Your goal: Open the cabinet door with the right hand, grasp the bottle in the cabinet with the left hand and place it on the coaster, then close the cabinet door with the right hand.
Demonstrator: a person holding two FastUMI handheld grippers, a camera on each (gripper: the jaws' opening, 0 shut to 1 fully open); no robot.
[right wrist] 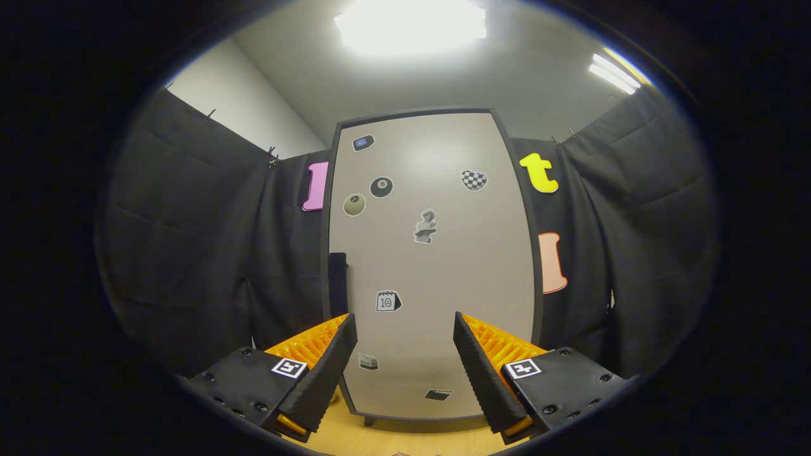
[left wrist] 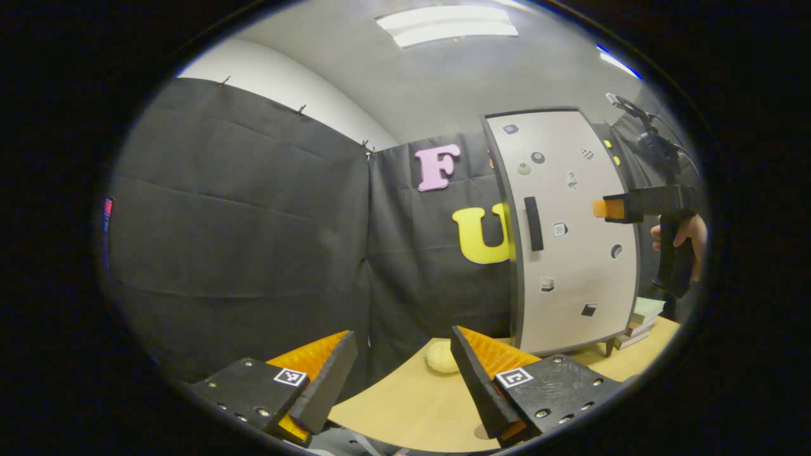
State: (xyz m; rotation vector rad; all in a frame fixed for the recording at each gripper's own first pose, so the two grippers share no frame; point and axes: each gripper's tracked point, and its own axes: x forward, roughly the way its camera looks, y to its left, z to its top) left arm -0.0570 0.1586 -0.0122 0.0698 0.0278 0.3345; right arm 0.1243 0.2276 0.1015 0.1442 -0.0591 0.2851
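- Plainly, the tall pale cabinet door with a dark frame and scattered stickers stands closed, so the bottle presumably sits out of sight behind it.
- The door's dark vertical bar handle lies on its left edge in the right gripper view, at about mid height; that is probably the edge that swings out.
- The right gripper faces the door squarely, fingers spread apart with nothing between them, lower than the handle and to its right, likely lining up for the pull.
- In the left gripper view that same gripper hangs in front of the door, held by a hand.
- The left gripper waits left of the door and back from it, fingers apart and empty, probably leaving room for the swing.
- The light wooden table under the cabinet shows bare surface left of the door, apart from a pale round lump near the door's foot.
- Stacked books sit right of the door's foot.
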